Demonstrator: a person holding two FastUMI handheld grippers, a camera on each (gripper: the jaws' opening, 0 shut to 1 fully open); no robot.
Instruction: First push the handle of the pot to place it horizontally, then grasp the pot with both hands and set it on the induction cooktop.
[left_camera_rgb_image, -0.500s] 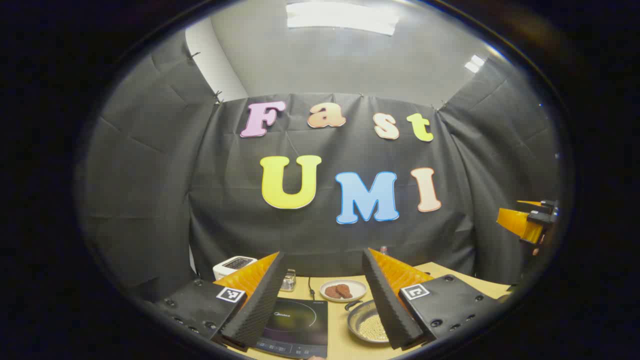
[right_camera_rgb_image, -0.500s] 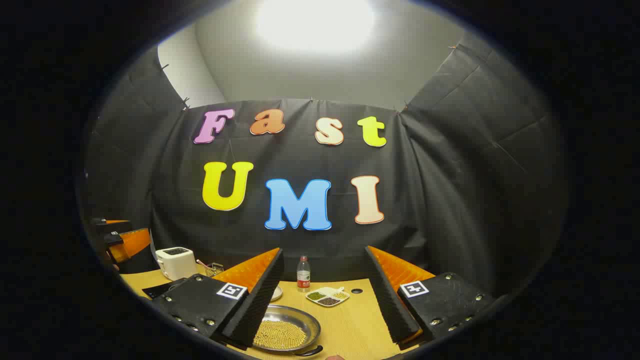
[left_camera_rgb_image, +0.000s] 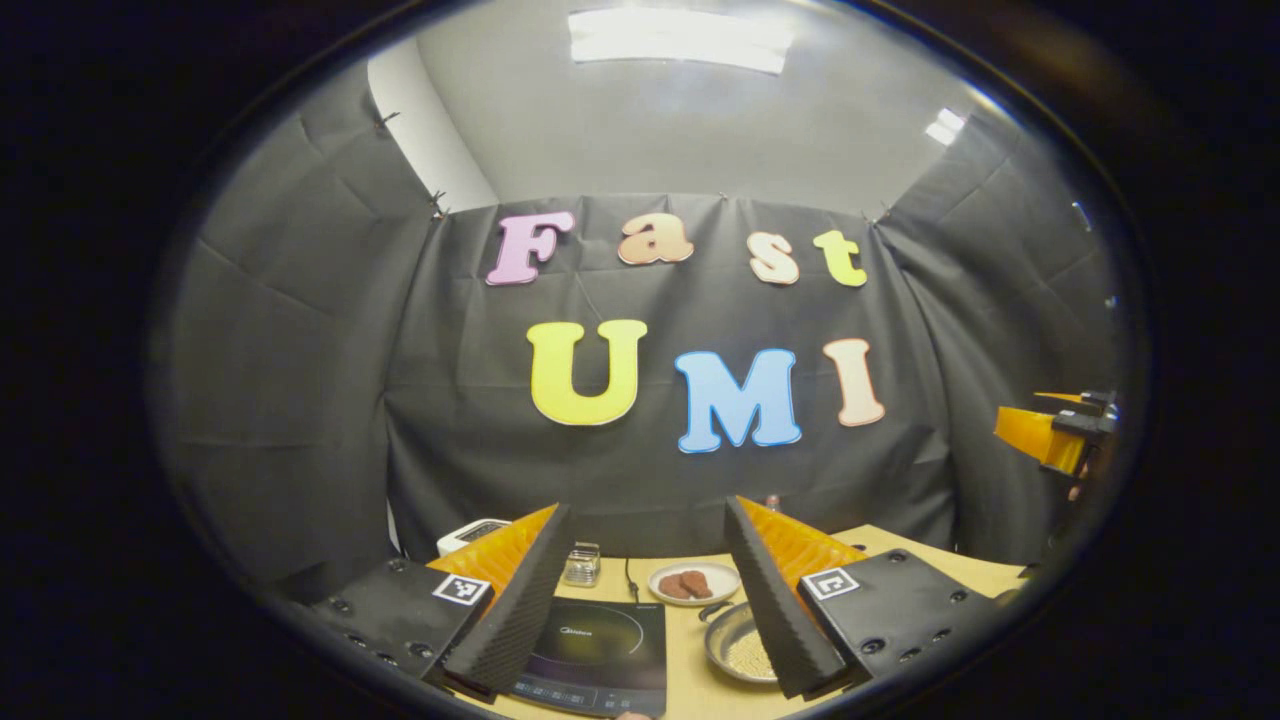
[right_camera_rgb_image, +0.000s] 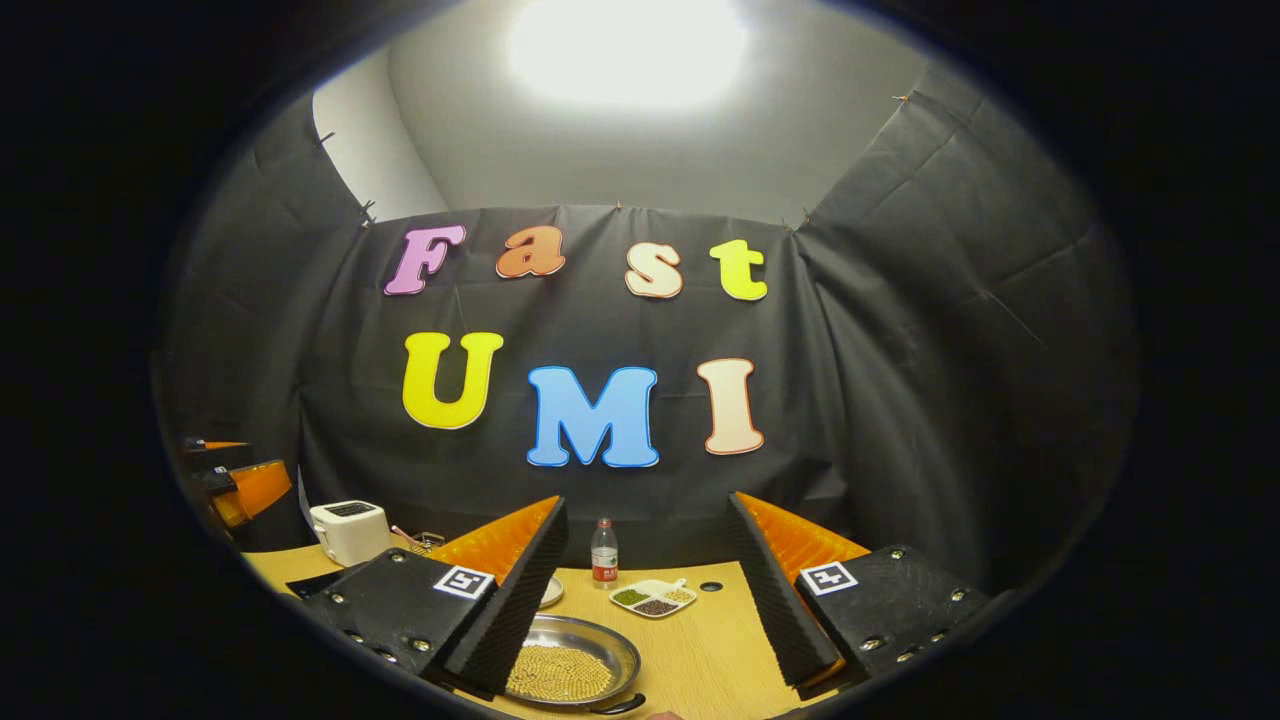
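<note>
My left gripper (left_camera_rgb_image: 650, 610) is spread wide, holding nothing, low centre of the left gripper view. Between its fingers lies the black induction cooktop (left_camera_rgb_image: 597, 650). The pot (left_camera_rgb_image: 738, 652), a shallow steel pan of yellow grains, sits just right of the cooktop, half hidden behind my right-hand finger; its dark handle (left_camera_rgb_image: 708, 607) points up-frame.

My right gripper (right_camera_rgb_image: 650, 610) also stands apart, empty. In the right gripper view the pot (right_camera_rgb_image: 570, 665) is at bottom centre-left, partly behind the left-hand finger, with a handle (right_camera_rgb_image: 618, 705) at the bottom edge.

Farther back in the left gripper view: a plate of brown food (left_camera_rgb_image: 693, 582), a small glass jar (left_camera_rgb_image: 581, 566), a white toaster (left_camera_rgb_image: 470, 533) at left. Right gripper view: a divided dish (right_camera_rgb_image: 654, 597), a bottle (right_camera_rgb_image: 603, 552).

Tabletop (right_camera_rgb_image: 705, 650) is light wood. Black cloth walls behind, grey ceiling with lights at top.
</note>
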